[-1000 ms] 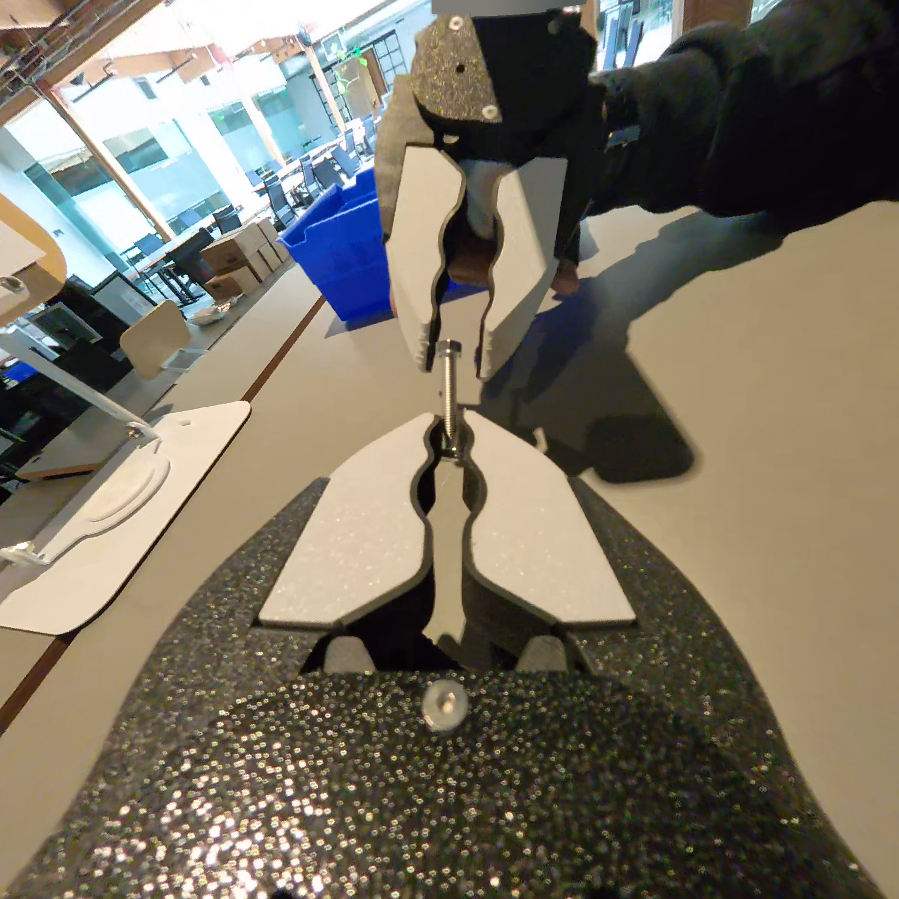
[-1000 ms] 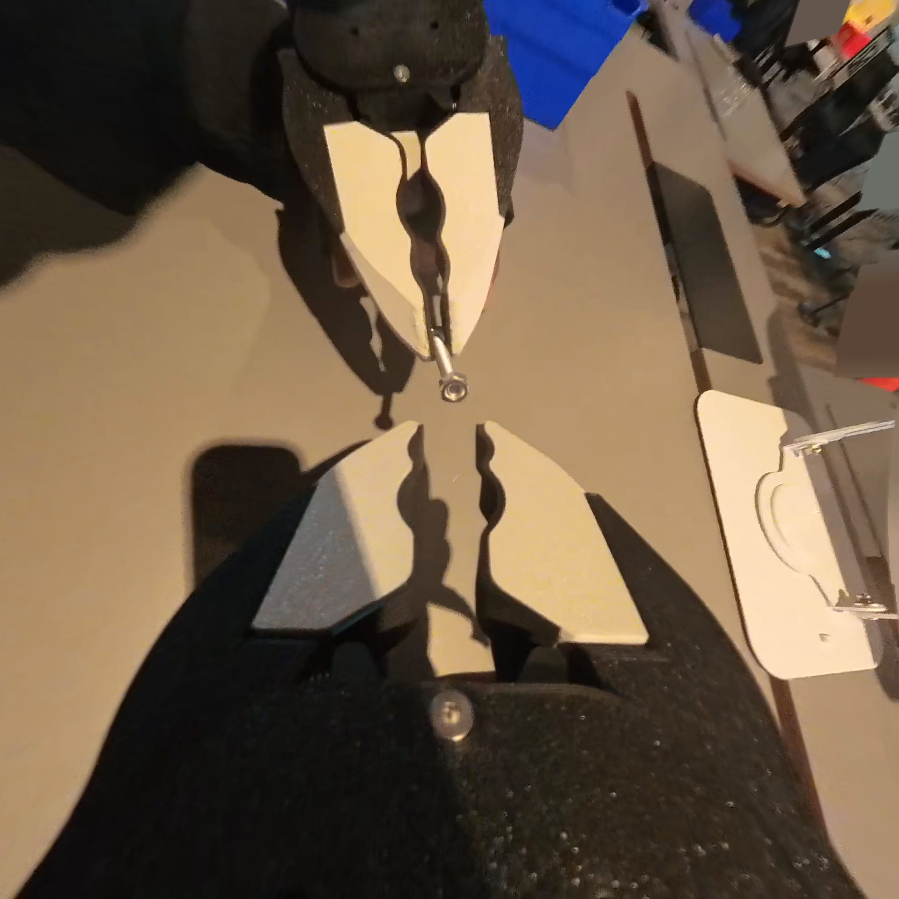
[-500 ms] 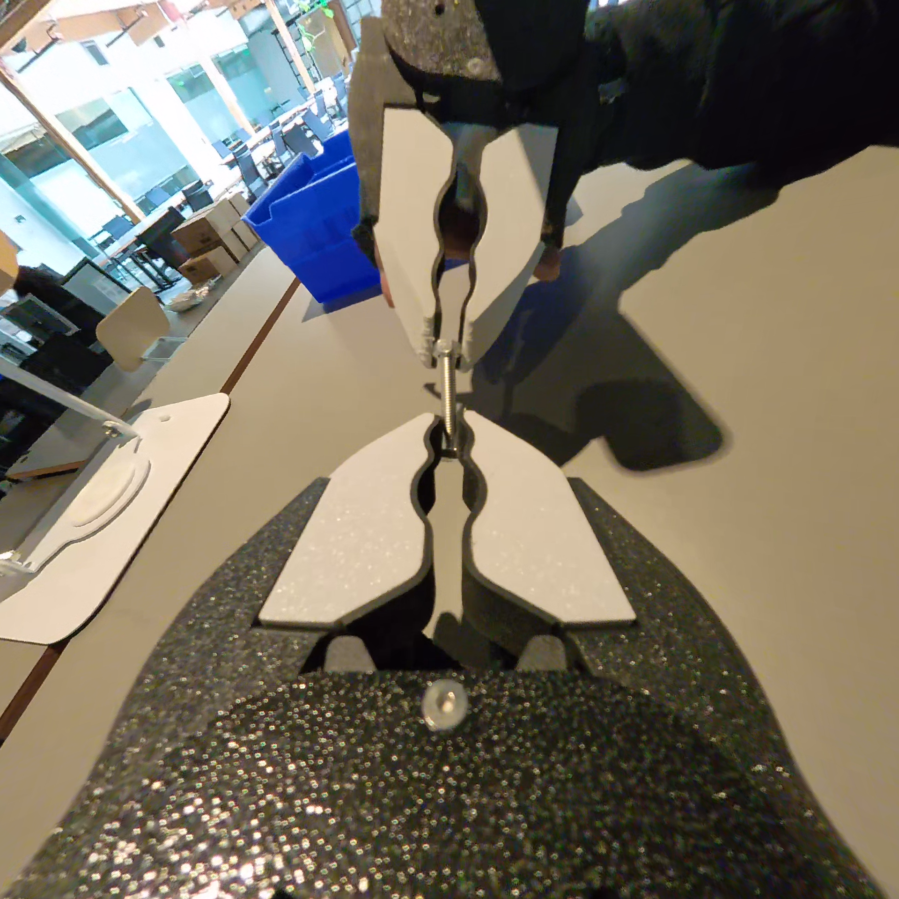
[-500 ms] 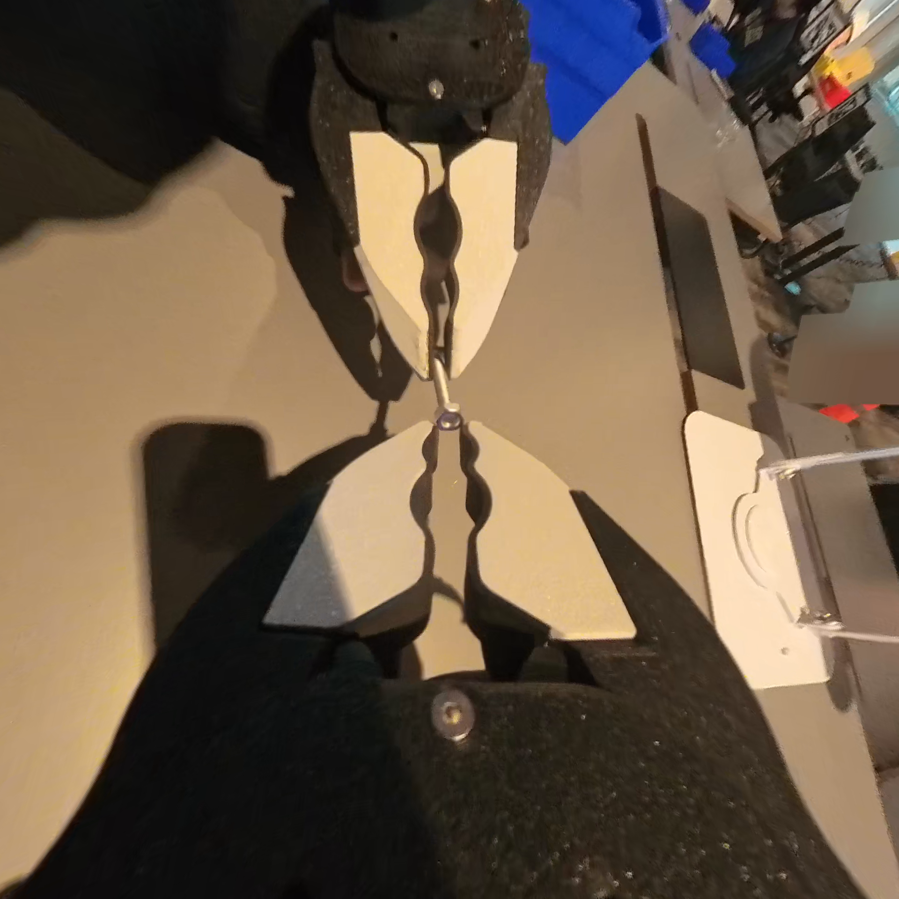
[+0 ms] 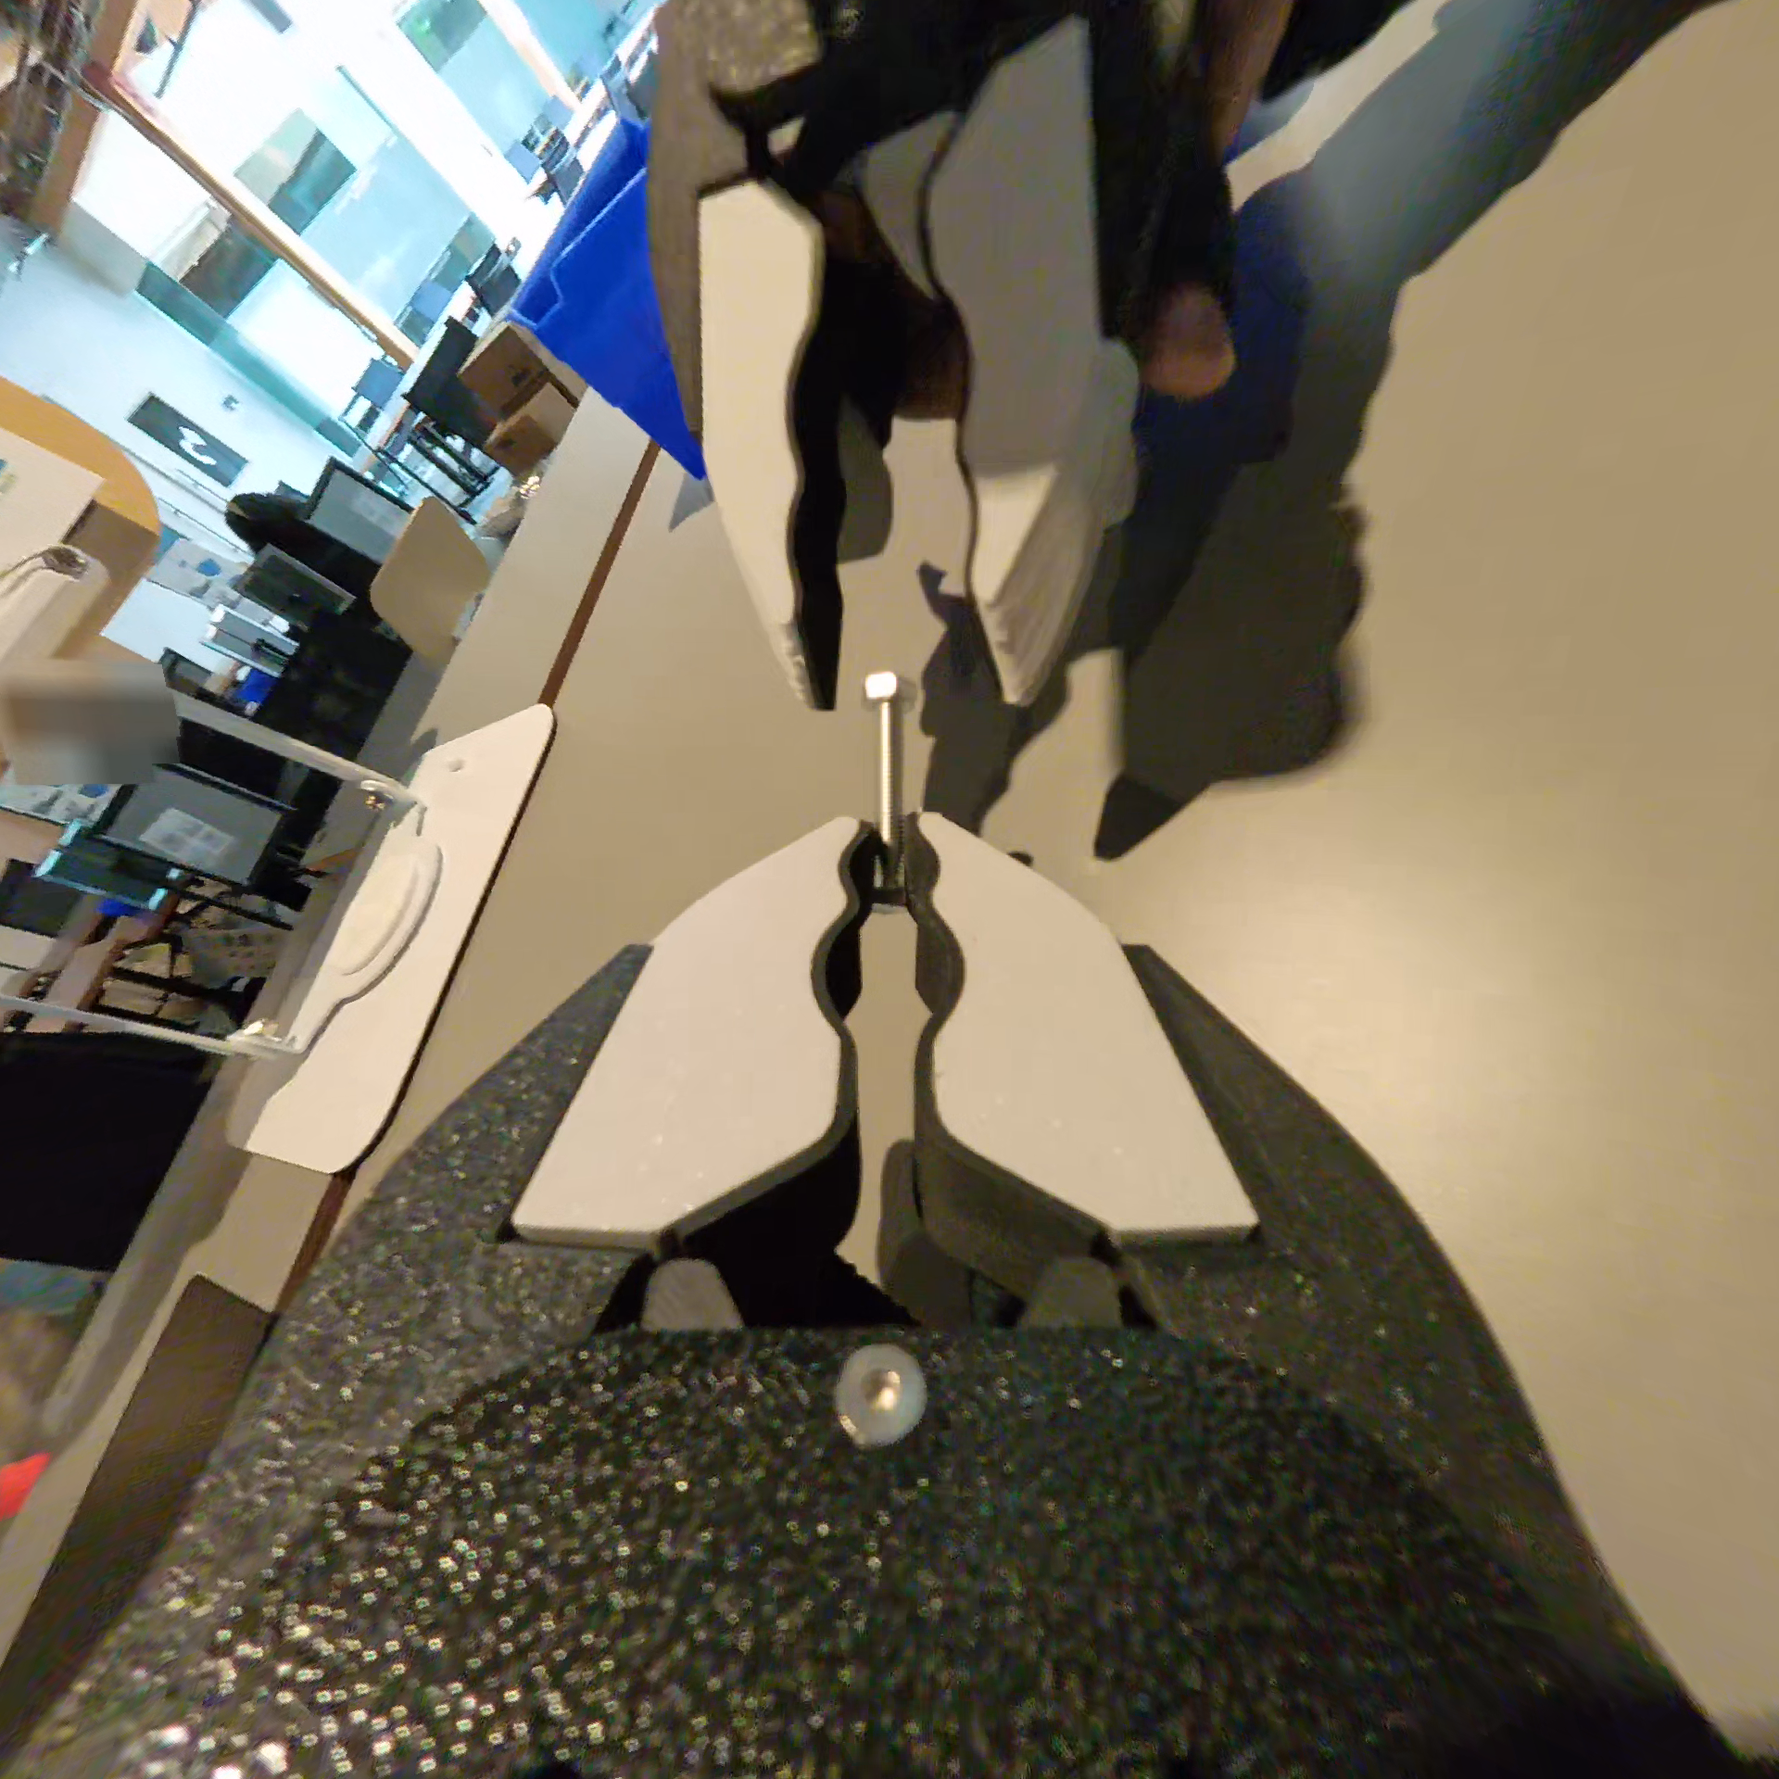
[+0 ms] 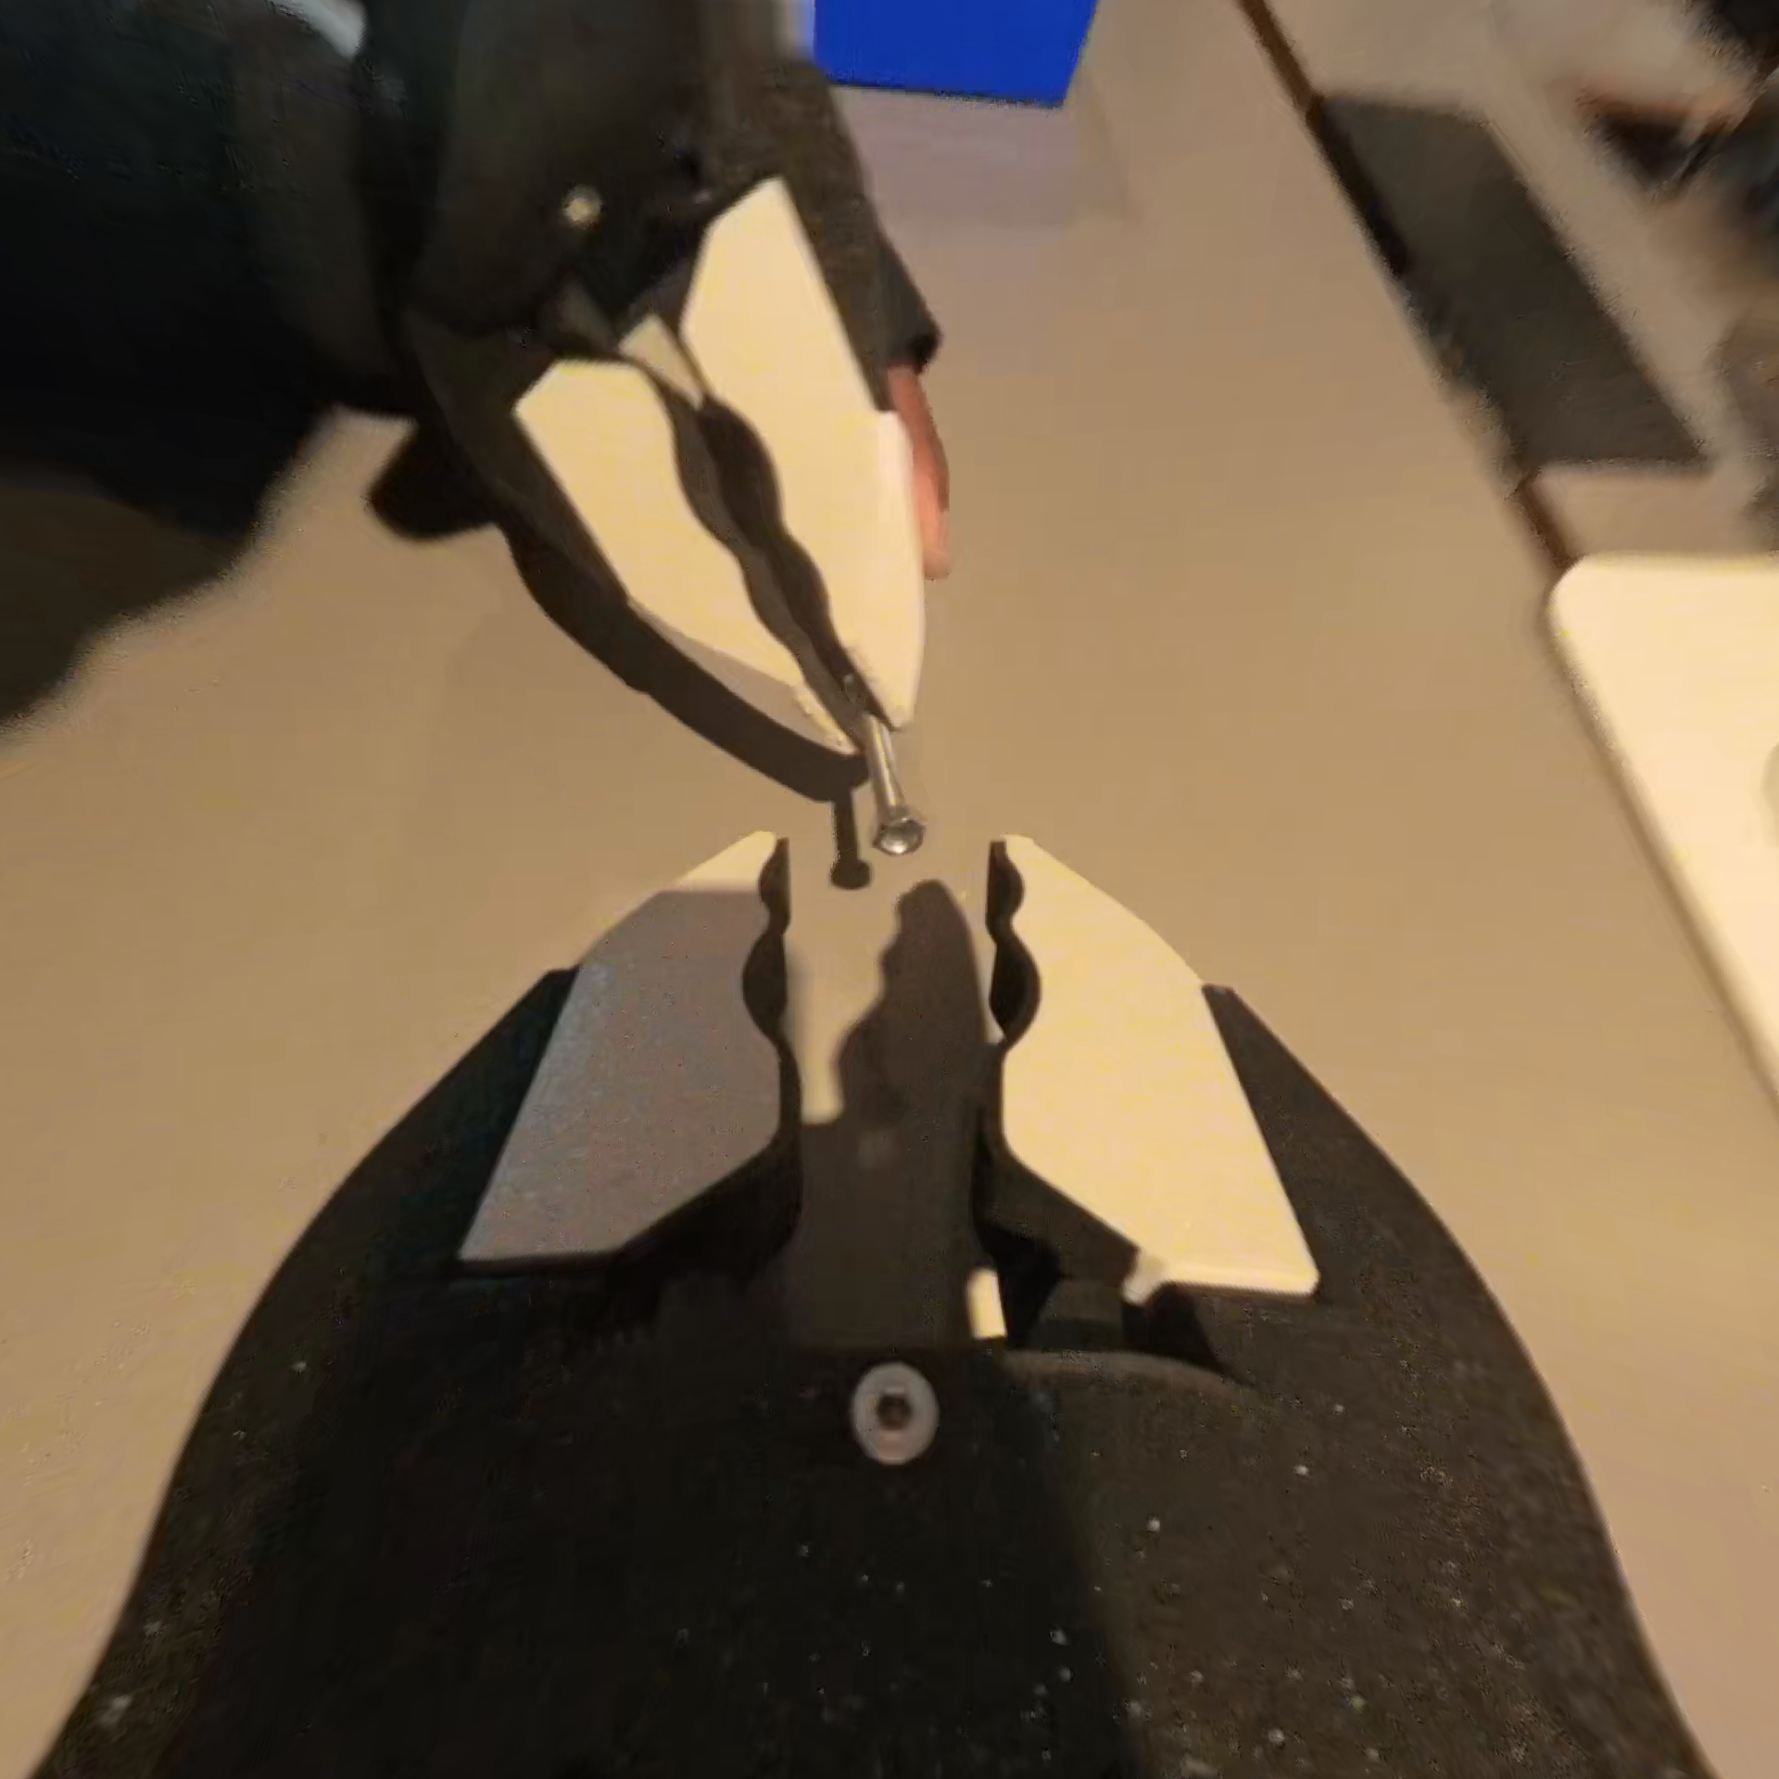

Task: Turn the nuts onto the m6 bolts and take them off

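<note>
A silver bolt (image 5: 884,760) juts forward from my left gripper (image 5: 890,852), which is shut on its threaded end; the hex head points away. Whether a nut sits between the fingertips I cannot tell. In the left wrist view my right gripper (image 5: 915,688) hangs over the bolt head, jaws open, one finger on each side of the head without touching. In the right wrist view the right gripper (image 6: 886,852) is open, and the bolt (image 6: 884,780) head sits just beyond its tips. The left gripper (image 6: 866,717) there is tilted and shut on the bolt.
Both grippers are held above a grey table (image 5: 1492,866). A blue bin (image 5: 597,318) stands at the far end. A white board with a clear bracket (image 5: 385,943) lies at the left edge; it also shows in the right wrist view (image 6: 1685,770). A black pad (image 6: 1502,289) lies farther back. Only a small space, under 4 cm, lies between the two pairs of fingers.
Half a second ago my right gripper was shut on the bolt head; now it is open and clear of it. Both grippers have rolled and tilted. The left keeps its hold.
</note>
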